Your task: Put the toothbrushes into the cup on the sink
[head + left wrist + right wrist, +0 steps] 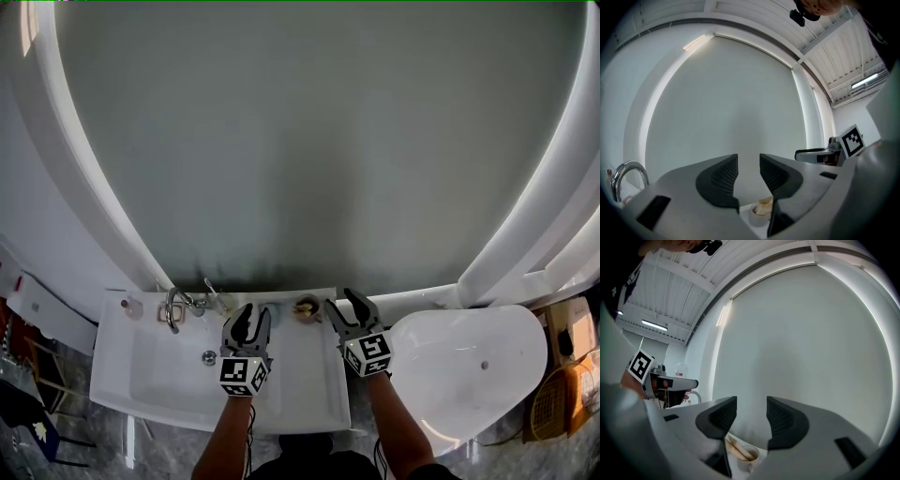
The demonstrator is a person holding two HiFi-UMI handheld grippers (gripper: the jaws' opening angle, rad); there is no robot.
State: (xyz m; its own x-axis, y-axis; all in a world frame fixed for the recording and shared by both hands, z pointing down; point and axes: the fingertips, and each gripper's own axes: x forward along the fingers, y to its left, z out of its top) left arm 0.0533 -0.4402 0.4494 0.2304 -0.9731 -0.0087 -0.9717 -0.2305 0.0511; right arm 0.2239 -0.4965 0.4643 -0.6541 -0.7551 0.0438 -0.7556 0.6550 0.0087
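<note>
White sink (302,386), grey wall (309,141) — cup (307,307) at rim.

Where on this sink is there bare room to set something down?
Bare: the sink bowl left of the drain, and the front right between the left gripper and right gripper. Crowded: the back ledge, with the faucet at left and the cup mid-ledge.

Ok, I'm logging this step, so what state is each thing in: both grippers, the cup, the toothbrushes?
Left gripper: jaws apart, nothing between them.
Right gripper: jaws apart, nothing between them.
Cup: upright on the back edge of the sink.
Toothbrushes: inside the cup, leaning to one side.
</note>
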